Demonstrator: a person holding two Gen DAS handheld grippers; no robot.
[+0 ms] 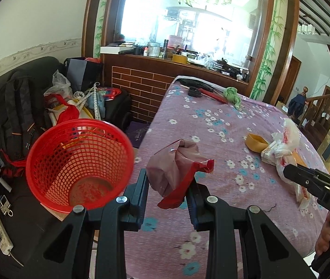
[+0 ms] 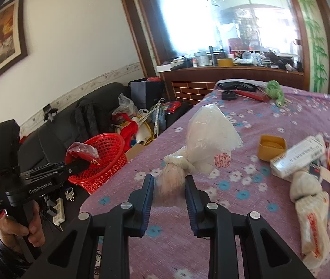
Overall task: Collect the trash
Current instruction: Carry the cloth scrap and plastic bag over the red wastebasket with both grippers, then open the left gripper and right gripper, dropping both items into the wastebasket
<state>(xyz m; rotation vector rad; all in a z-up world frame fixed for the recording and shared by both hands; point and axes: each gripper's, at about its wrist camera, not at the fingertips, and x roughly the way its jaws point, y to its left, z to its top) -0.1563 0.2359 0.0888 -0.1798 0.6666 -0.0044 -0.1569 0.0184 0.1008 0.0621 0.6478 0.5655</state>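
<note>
Fingers of the left gripper (image 1: 168, 197) pinch a red wrapper (image 1: 178, 169) with the red basket (image 1: 78, 162) just left of them, while the right gripper (image 2: 169, 195) clamps a knotted plastic bag (image 2: 202, 146) above the floral table (image 2: 246, 197).

Off the table's (image 1: 211, 125) left edge, lower down, stands the basket (image 1: 78, 162), backed by a sofa (image 1: 13, 97) piled with bags. Held above the near-left edge: a crumpled wrapper (image 1: 178, 169) and a knotted bag (image 2: 202, 144). Near the right edge lie a cap (image 2: 271, 147), a carton (image 2: 297, 160) and bagged litter (image 2: 311, 211). At the far edge: scissors (image 1: 194, 91) and yarn (image 1: 233, 95).
</note>
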